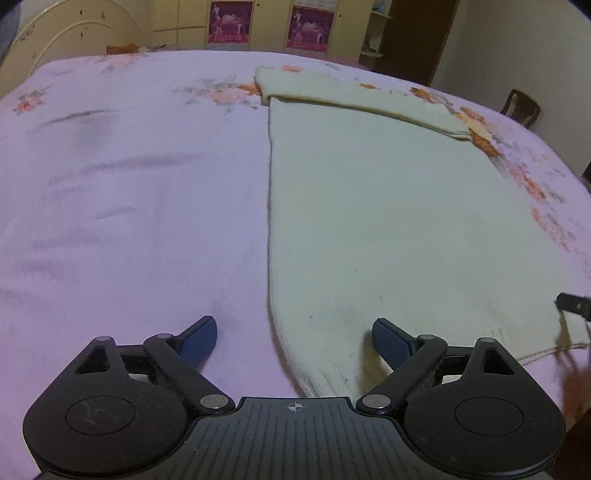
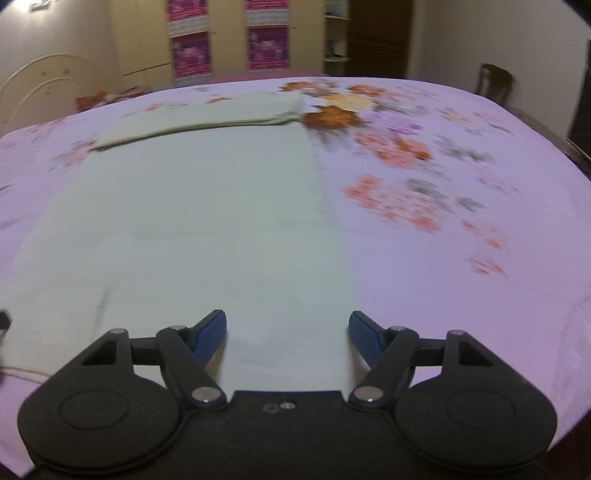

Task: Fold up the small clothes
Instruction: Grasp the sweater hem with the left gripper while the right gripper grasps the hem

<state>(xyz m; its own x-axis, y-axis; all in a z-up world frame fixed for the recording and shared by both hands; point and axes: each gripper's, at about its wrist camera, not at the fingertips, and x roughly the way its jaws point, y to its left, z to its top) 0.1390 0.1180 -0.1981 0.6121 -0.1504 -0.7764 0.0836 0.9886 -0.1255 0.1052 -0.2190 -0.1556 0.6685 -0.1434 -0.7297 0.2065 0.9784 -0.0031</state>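
Note:
A pale cream knitted garment (image 1: 388, 206) (image 2: 207, 221) lies flat on the pink floral bedsheet (image 1: 129, 192) (image 2: 461, 288). Its far end is folded back into a thick band (image 1: 354, 99) (image 2: 207, 114). My left gripper (image 1: 293, 326) hovers low over the garment's near left corner. It is open, with one finger over the sheet and the other over the cloth. My right gripper (image 2: 287, 317) is open over the near right edge, and the cloth's border runs between its fingers. Neither gripper's pads press on the fabric. A loose thread (image 1: 546, 352) trails from the near hem.
A cream headboard (image 1: 55, 40) (image 2: 44, 85) stands at the far left of the bed. Cupboards with pink posters (image 1: 231, 22) (image 2: 192, 55) line the back wall. A wooden chair (image 1: 521, 107) (image 2: 495, 83) and a dark door (image 1: 413, 33) are at the far right.

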